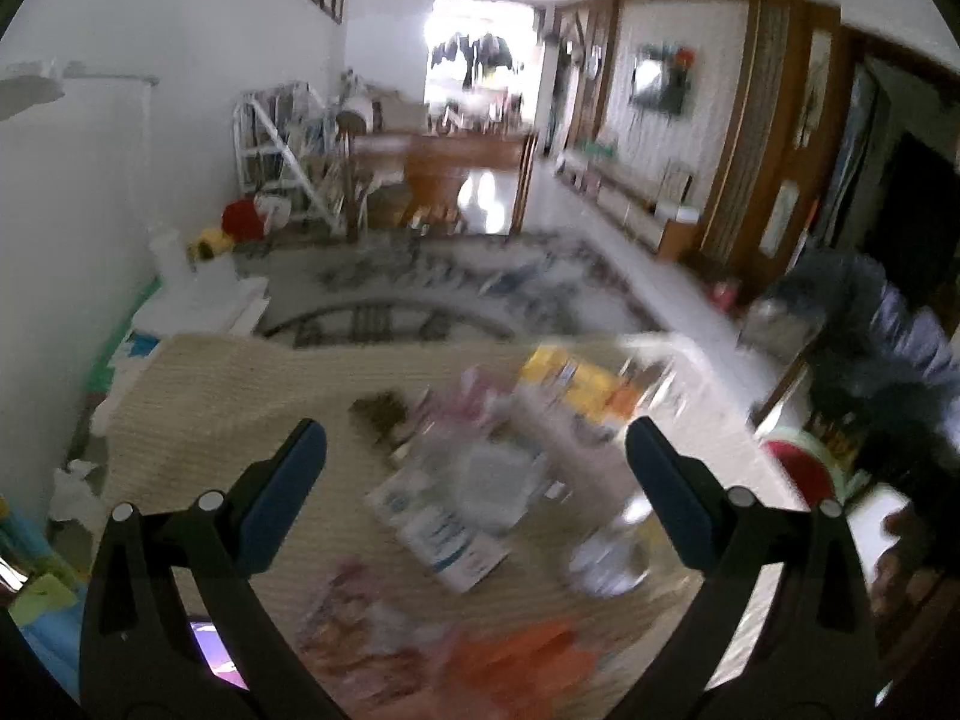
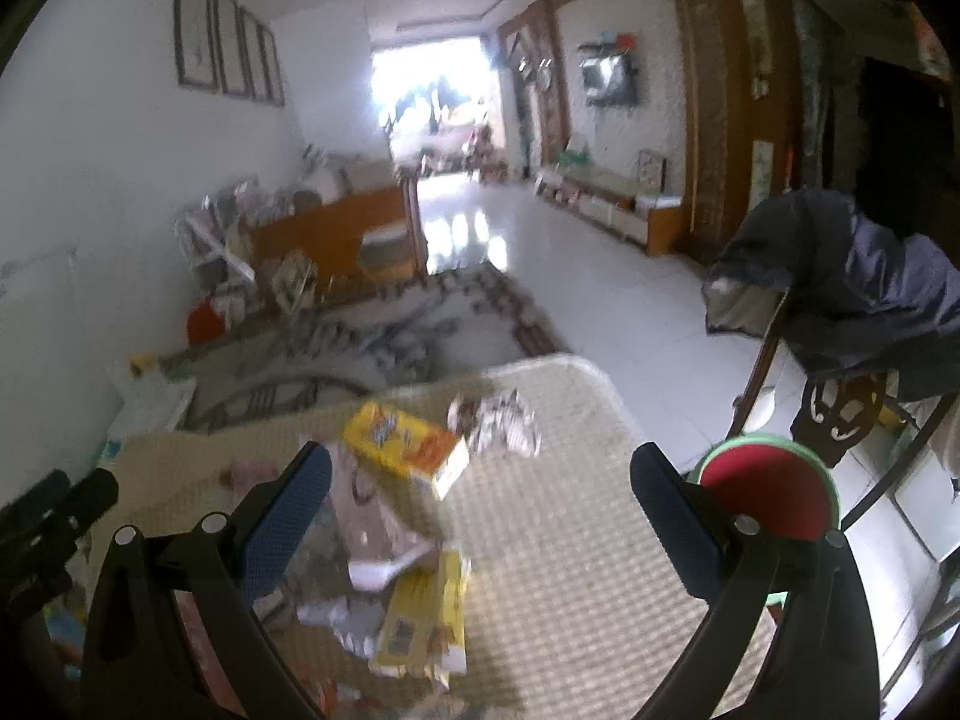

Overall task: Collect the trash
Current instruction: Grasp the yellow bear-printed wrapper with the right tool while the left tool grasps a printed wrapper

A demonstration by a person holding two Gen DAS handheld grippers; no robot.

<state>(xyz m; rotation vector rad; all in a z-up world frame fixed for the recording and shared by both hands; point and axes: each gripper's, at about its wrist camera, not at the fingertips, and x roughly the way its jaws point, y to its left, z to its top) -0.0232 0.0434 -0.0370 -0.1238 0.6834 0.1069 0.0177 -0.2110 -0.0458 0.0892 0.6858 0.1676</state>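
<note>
Blurred trash lies scattered on a table with a cream woven cloth (image 1: 228, 396) (image 2: 570, 540). In the left wrist view I see a white and blue carton (image 1: 444, 531), an orange wrapper (image 1: 516, 660), a crumpled clear bottle (image 1: 606, 558) and a yellow box (image 1: 576, 381). My left gripper (image 1: 477, 450) hovers open above the pile, holding nothing. In the right wrist view the yellow box (image 2: 408, 441), a crumpled paper wad (image 2: 498, 417) and a flattened yellow carton (image 2: 423, 618) lie ahead. My right gripper (image 2: 480, 474) is open and empty above them. The other gripper's tool (image 2: 54, 510) shows at the left edge.
A stool with a red seat and green rim (image 2: 771, 492) (image 1: 804, 465) stands right of the table. A dark jacket hangs over a wooden chair (image 2: 852, 294). Beyond the table lie a patterned rug (image 2: 372, 324), white tiled floor (image 2: 576, 252) and a wooden bench (image 2: 336, 234).
</note>
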